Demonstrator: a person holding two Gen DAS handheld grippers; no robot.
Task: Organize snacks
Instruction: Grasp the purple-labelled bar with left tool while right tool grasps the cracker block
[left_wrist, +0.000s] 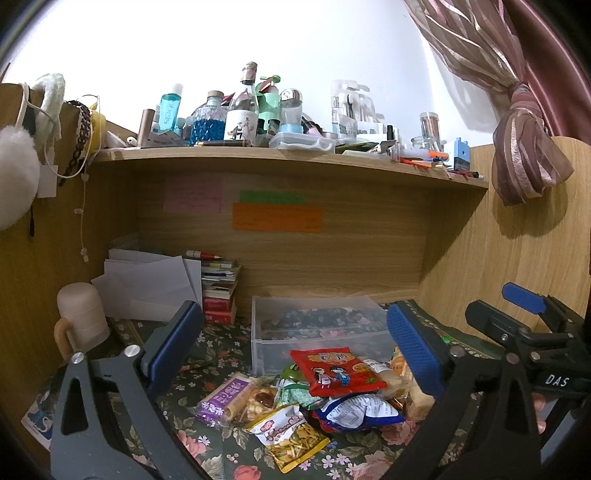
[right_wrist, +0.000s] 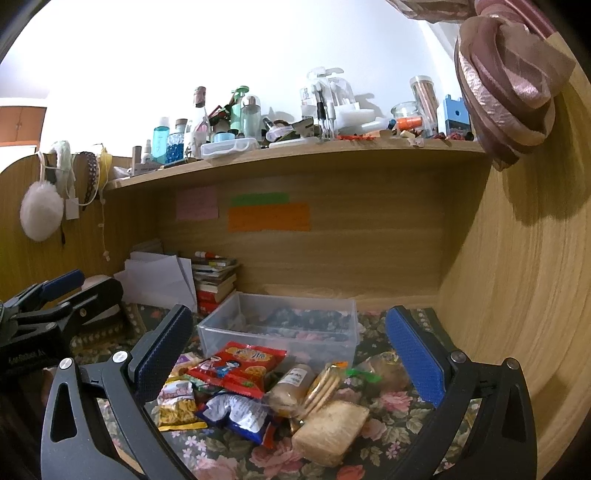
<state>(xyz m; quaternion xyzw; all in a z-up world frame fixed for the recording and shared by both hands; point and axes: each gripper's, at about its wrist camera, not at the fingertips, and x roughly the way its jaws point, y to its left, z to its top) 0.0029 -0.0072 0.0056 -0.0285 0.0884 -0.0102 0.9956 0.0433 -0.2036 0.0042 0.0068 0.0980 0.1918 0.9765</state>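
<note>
Snack pile (left_wrist: 314, 395), clear bin (left_wrist: 317, 325) behind, books (left_wrist: 219, 291) left

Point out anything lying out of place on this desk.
The snack packets lie in a loose, overlapping heap on the floral cloth in front of the clear bin, which holds none of them. The red packet sits tilted on top of the others.

Wooden shelf (left_wrist: 258, 157) spans the desk nook, crowded on top with bottles (left_wrist: 242, 107), a clear lidded case (left_wrist: 301, 142) and pens at its right end. Under the shelf, pink (left_wrist: 194, 194), green (left_wrist: 271, 196) and orange (left_wrist: 277, 218) notes stick to the back panel. Below the shelf's left end: white papers (left_wrist: 147, 284), a book stack (left_wrist: 219, 291), a beige mug (left_wrist: 83, 317). A pink curtain (left_wrist: 524, 147) hangs knotted right of the shelf; a white pompom (left_wrist: 14, 181) hangs to its left.
</note>
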